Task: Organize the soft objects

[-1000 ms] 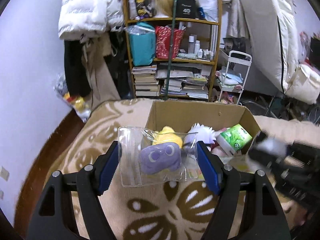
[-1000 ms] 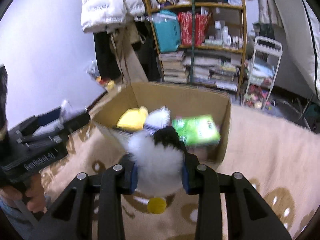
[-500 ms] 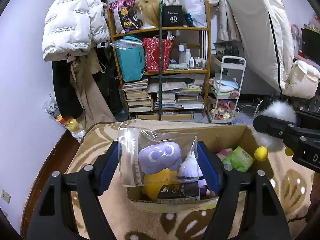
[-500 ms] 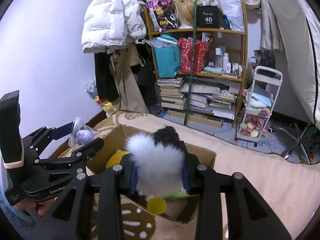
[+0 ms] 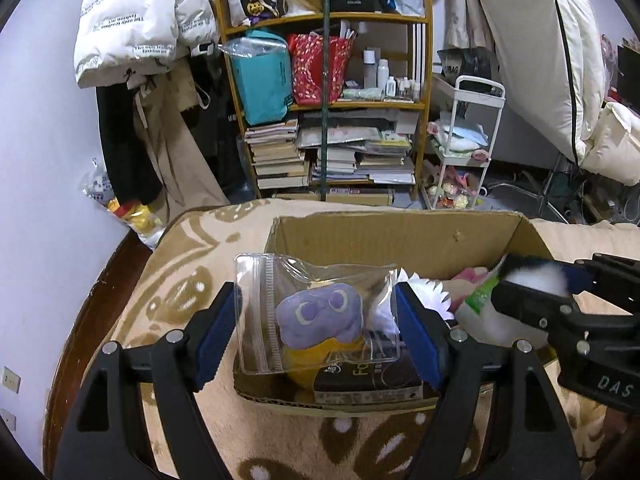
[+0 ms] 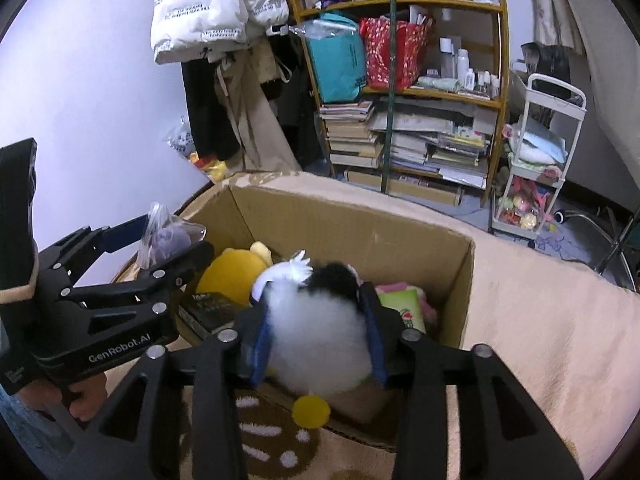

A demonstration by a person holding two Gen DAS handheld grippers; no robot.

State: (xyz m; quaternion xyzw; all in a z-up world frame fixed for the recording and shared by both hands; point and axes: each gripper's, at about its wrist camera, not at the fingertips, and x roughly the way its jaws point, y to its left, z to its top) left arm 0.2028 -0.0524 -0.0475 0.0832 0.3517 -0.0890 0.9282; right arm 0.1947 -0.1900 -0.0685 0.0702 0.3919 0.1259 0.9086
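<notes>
- My left gripper (image 5: 318,320) pinches a clear zip bag (image 5: 316,312) between its 2 blue pads, and its jaws are opening slightly with the bag between them.
- Inside the bag sits a small purple plush (image 5: 320,316) with round eyes; the bag hangs over the near left part of the cardboard box (image 5: 400,232).
- My right gripper (image 6: 318,336) has a fluffy white and black plush (image 6: 316,332) between its fingers; its jaws are opening, and the pads lie against the fur on both sides.
- That plush has a yellow foot (image 6: 311,411) hanging below it, and it hangs over the near edge of the box.
- In the box I see a yellow plush (image 6: 232,276), a dark book (image 6: 208,308) and a green pack (image 6: 402,310).
- The box stands on a beige patterned rug (image 5: 176,280).
- A cluttered bookshelf (image 5: 332,120) stands behind it, with a white jacket (image 5: 136,20) hung to its left.
</notes>
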